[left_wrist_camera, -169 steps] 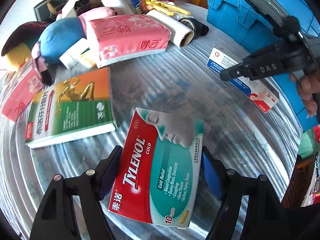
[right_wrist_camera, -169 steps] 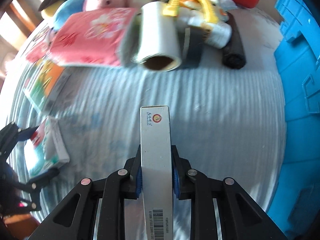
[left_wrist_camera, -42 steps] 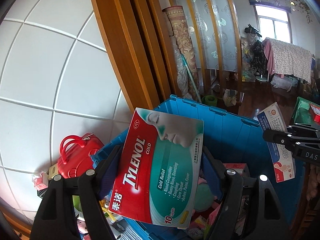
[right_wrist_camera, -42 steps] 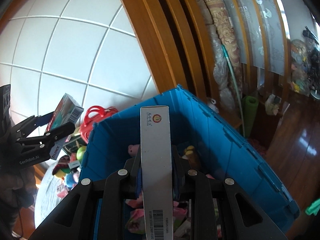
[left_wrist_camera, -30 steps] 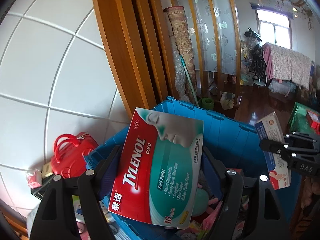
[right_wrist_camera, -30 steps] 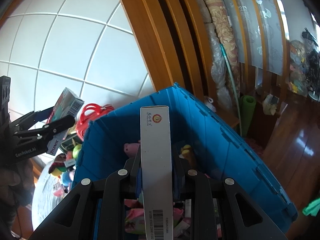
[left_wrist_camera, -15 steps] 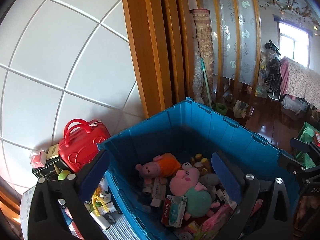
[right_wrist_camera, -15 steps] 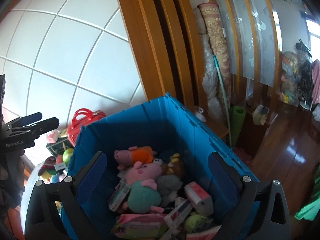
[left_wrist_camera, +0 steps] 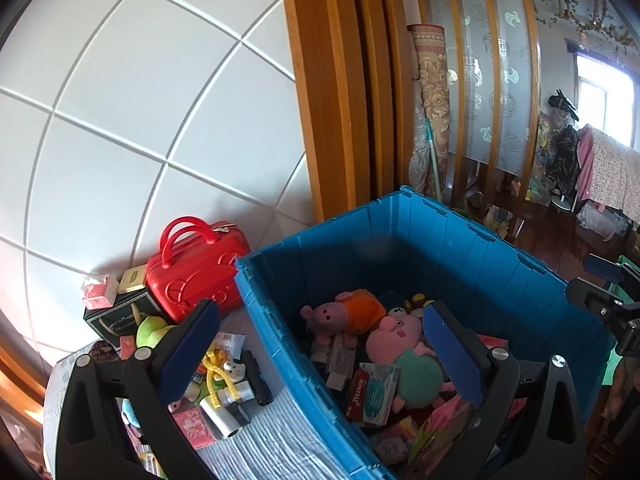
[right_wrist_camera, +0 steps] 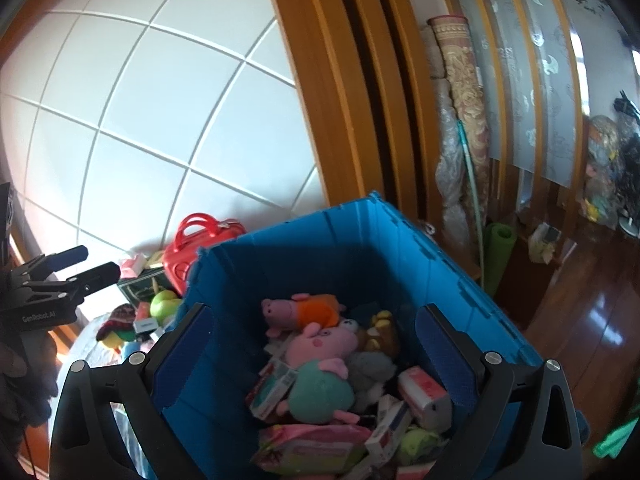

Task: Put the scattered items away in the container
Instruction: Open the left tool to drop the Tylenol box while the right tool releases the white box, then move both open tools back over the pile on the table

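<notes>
The blue container [left_wrist_camera: 460, 248] stands below both grippers, holding plush pigs [left_wrist_camera: 396, 332], boxes and pink packs. My left gripper [left_wrist_camera: 320, 344] is open and empty over the container's left wall. The red and teal Tylenol box [left_wrist_camera: 374, 394] lies inside beside the green-bodied pig. My right gripper [right_wrist_camera: 314, 354] is open and empty above the container [right_wrist_camera: 320, 248], with the plush pigs [right_wrist_camera: 320, 340] and several small boxes beneath it. The left gripper [right_wrist_camera: 76, 268] shows open at that view's left edge, in a person's hand.
On the table left of the container lie a white roll [left_wrist_camera: 222, 420], a yellow toy [left_wrist_camera: 218, 376], a pink tissue pack [left_wrist_camera: 192, 420], a green apple [left_wrist_camera: 150, 328] and a red toy suitcase [left_wrist_camera: 196, 264]. A wooden door frame [left_wrist_camera: 332, 100] rises behind.
Both grippers opened. The Tylenol box left the left jaws and the white box left the right jaws; both dropped into the container. The left view swung toward the table.
</notes>
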A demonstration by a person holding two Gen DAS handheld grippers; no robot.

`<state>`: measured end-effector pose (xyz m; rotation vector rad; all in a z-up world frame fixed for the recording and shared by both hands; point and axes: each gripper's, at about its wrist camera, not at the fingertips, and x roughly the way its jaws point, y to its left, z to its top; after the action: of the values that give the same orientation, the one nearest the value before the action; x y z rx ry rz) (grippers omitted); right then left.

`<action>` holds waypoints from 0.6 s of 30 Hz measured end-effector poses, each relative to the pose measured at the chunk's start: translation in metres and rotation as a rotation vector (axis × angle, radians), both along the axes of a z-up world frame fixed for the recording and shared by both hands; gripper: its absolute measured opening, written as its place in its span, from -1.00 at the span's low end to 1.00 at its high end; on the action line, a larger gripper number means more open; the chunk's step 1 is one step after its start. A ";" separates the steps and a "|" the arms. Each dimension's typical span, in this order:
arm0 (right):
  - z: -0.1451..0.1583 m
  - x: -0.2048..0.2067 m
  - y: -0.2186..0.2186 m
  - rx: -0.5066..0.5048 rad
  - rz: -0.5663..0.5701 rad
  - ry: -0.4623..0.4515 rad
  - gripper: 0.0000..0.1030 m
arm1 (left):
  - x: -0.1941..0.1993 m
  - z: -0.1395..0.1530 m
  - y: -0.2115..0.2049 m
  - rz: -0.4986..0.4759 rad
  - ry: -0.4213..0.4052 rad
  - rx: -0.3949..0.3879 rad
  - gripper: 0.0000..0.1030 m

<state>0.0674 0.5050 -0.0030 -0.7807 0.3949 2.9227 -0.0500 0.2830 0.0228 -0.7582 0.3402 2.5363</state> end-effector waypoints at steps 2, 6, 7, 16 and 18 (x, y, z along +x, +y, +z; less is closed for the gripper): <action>0.004 -0.002 -0.013 0.009 0.022 0.004 0.99 | 0.004 -0.001 -0.015 0.017 0.000 0.010 1.00; 0.012 -0.007 -0.047 0.041 0.077 0.004 0.99 | 0.009 -0.007 -0.051 0.051 -0.012 0.035 1.00; 0.013 -0.009 -0.056 0.048 0.090 0.003 0.99 | 0.010 -0.009 -0.059 0.058 -0.016 0.037 1.00; 0.014 -0.026 -0.155 0.069 0.216 -0.015 0.99 | 0.023 -0.034 -0.166 0.171 -0.058 0.034 1.00; 0.013 -0.029 -0.179 0.077 0.245 -0.017 0.99 | 0.027 -0.039 -0.192 0.197 -0.065 0.031 1.00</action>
<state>0.0387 0.3259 0.0104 -0.9009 0.1953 3.1309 -0.0232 0.0911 -0.0164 -0.8995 0.2137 2.6855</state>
